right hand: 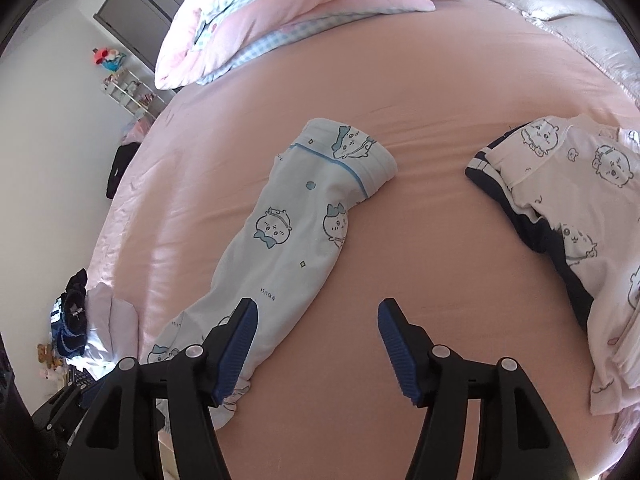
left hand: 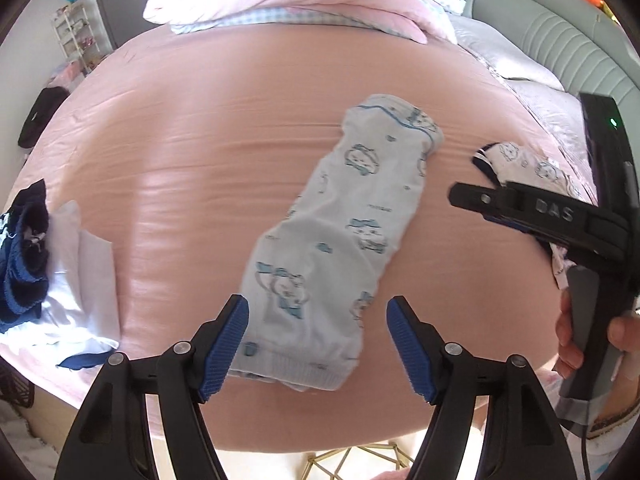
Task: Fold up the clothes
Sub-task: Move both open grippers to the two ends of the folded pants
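Wide pink bed sheet [left hand: 200, 128] fills the frame, a bunched pink-and-check duvet [left hand: 304, 4] at the far end and a grey padded headboard [left hand: 560, 36] off to the right. Plenty of flat ground to work on.

Centre stage: the pale blue cartoon-print pyjama trousers [left hand: 336, 232], already folded lengthwise into one long narrow strip, lying diagonally on the sheet, waistband end far away, ribbed cuff end [left hand: 296, 372] nearest the bed edge. To the right, well apart from it, a heap of unfolded clothes [right hand: 568, 208], cream cartoon-print with something navy beneath. On the left edge, a pile of white and navy garments [left hand: 52, 264].

Left gripper [left hand: 318, 344] hangs over the cuff end, jaws spread wide, gripping nothing. Right gripper [right hand: 316, 346] is likewise released and empty, poised just beside the strip's near half, its left finger [right hand: 236, 348] overlapping the cloth in view.

Looks like the step is the crosswise fold. To do it well: pinch both corners of the cuff end, catching every layer so the inner leg doesn't slide out. Lift low, carry the cuff straight along the strip toward the waistband, and lay the edges square. The knit looks soft and limp, so expect sag in the middle; keep the two grips taut between them.
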Tool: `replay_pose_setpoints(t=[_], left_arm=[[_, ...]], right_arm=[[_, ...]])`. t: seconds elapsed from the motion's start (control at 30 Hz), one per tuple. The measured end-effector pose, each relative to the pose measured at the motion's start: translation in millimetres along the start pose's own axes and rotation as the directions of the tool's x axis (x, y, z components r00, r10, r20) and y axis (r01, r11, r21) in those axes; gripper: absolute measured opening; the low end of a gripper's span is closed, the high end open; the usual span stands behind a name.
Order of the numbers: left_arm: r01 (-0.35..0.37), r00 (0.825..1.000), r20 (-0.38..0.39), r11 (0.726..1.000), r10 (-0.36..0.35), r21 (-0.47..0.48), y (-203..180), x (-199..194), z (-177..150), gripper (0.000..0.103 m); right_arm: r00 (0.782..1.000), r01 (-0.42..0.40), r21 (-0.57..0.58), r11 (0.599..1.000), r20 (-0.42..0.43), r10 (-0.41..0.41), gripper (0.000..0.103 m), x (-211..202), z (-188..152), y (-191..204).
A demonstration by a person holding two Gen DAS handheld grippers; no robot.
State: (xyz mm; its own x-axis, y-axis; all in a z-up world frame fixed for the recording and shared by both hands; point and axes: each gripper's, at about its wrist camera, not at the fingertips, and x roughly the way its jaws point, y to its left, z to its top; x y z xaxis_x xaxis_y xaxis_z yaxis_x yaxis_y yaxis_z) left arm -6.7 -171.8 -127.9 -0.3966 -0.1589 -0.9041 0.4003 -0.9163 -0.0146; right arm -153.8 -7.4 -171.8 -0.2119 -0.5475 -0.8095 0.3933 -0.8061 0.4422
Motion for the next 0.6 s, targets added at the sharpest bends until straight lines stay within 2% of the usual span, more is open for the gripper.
replay_pose_setpoints(t=[0.03,0.17,0.33,0.5,0.6], left_arm=[[-0.008,1.000,0.001,1.000,0.008,-0.003,5,0,1,0.078],[-0.011,1.000,0.006,0.999,0.011,-0.033,25,6,3,0.080],[0.037,0.998,-0.041,0.997,-0.039,-0.067,46,23,1,0.081],[0.052,0.994,-0.089,0.992,-0.062,-0.112,65,41,-8,0.081],[0.053,0.991,-0.116,0.990,-0.068,-0.133,75,51,-13,0.083]], right_arm=[[1.000,-0.009,0.013,1.000,-0.002,0.009,0.062,1,-2,1],[0.998,-0.063,0.078,0.995,-0.016,0.065,0.062,3,-11,3],[0.994,-0.091,0.165,0.982,-0.048,0.101,0.063,15,-25,5],[0.976,-0.158,0.291,0.944,-0.098,0.194,0.064,34,-48,5],[0.968,-0.170,0.320,0.932,-0.124,0.219,0.065,44,-57,11]])
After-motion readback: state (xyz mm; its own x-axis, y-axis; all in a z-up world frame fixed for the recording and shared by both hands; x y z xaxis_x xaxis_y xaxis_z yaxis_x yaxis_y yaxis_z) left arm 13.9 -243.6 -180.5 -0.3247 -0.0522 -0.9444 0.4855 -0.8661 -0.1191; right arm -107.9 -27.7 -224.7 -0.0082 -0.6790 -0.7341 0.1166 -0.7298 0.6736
